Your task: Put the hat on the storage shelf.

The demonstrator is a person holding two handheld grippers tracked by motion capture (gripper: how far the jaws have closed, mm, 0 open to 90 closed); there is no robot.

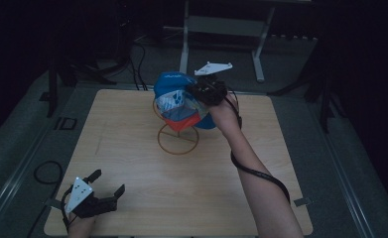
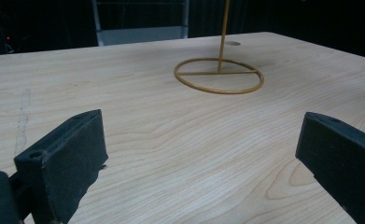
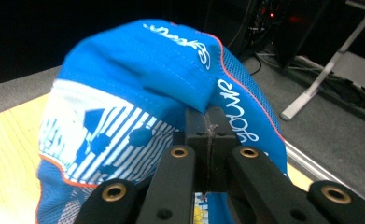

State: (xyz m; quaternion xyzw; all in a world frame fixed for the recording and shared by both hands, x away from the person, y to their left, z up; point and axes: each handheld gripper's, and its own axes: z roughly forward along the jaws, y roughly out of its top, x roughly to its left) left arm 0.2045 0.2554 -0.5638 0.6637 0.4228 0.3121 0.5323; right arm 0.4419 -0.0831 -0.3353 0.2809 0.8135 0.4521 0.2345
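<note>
A blue cap (image 1: 177, 101) with a white patterned front and an orange-red brim hangs above the far middle of the table, at the top of a thin golden wire stand (image 1: 177, 139). My right gripper (image 1: 205, 93) is shut on the cap's fabric from the right side. In the right gripper view the two jaws press together on a fold of the blue cap (image 3: 138, 65), with the right gripper (image 3: 208, 122) pinching it. My left gripper (image 1: 107, 181) rests at the near left corner, open and holding nothing. In the left gripper view the stand's ring base (image 2: 219, 74) lies ahead of the left gripper (image 2: 199, 154).
The wooden table (image 1: 132, 198) stands on grey carpet. A cable (image 1: 45, 171) loops on the floor at the left. A grey metal frame (image 1: 221, 29) stands beyond the far edge. The person's right forearm (image 1: 261, 188) crosses the right half of the table.
</note>
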